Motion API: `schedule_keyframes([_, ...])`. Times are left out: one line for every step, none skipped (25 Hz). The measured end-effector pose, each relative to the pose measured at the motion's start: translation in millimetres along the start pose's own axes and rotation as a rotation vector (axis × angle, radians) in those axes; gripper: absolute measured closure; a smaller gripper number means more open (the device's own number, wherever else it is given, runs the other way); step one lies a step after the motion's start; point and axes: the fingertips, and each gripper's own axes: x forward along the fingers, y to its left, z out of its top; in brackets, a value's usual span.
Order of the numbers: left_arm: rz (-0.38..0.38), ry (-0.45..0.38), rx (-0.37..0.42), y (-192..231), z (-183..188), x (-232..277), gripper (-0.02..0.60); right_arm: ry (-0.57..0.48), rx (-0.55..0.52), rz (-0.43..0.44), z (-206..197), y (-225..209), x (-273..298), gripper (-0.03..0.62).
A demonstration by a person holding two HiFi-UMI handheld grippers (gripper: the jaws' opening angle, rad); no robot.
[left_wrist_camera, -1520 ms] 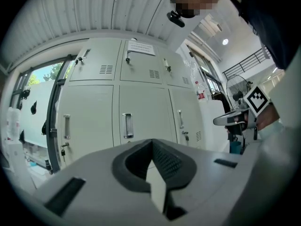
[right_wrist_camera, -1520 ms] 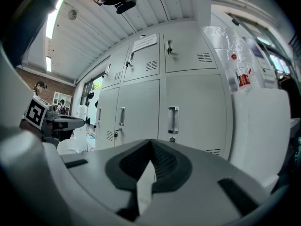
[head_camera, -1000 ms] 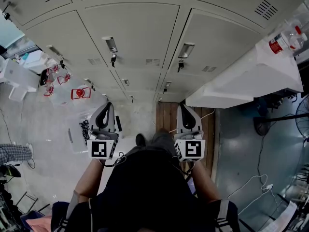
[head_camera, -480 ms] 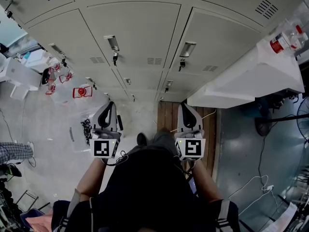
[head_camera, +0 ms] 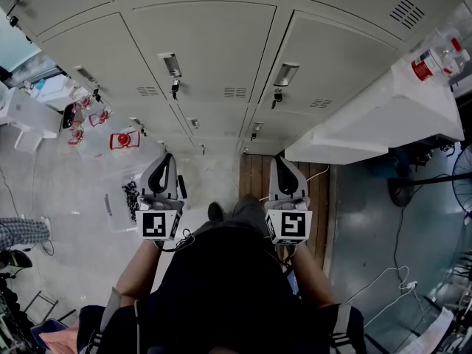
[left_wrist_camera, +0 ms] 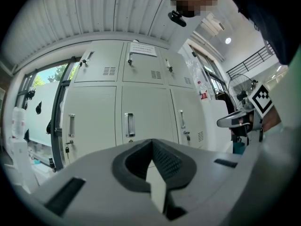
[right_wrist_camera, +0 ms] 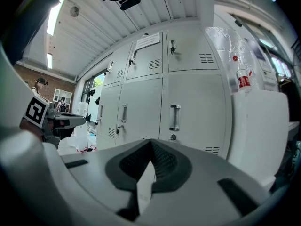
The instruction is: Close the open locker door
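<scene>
Two sets of fingers, on your left gripper [head_camera: 164, 161] and right gripper [head_camera: 281, 162], are closed empty. The open locker door [head_camera: 383, 116] juts from the lockers' [head_camera: 199, 43] right end. It is probably light, stiff metal, so push its free edge.

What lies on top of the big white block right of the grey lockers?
A clear plastic bottle with a red label, seemingly inside a clear bag. What stands behind the big white block is covered.

My count, looking ahead
Two tongs, my left tongs [head_camera: 167, 161] and right tongs [head_camera: 283, 162]; three locker handles [left_wrist_camera: 130, 124] in one row; one red-labelled bottle [right_wrist_camera: 243, 79].
</scene>
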Motion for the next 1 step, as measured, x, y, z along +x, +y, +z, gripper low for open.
schedule_keyframes([0.0, 0.003, 0.002, 0.7, -0.4, -0.1, 0.578, -0.001, -0.001, 0.002, 0.0, 1.0, 0.6, 0.597])
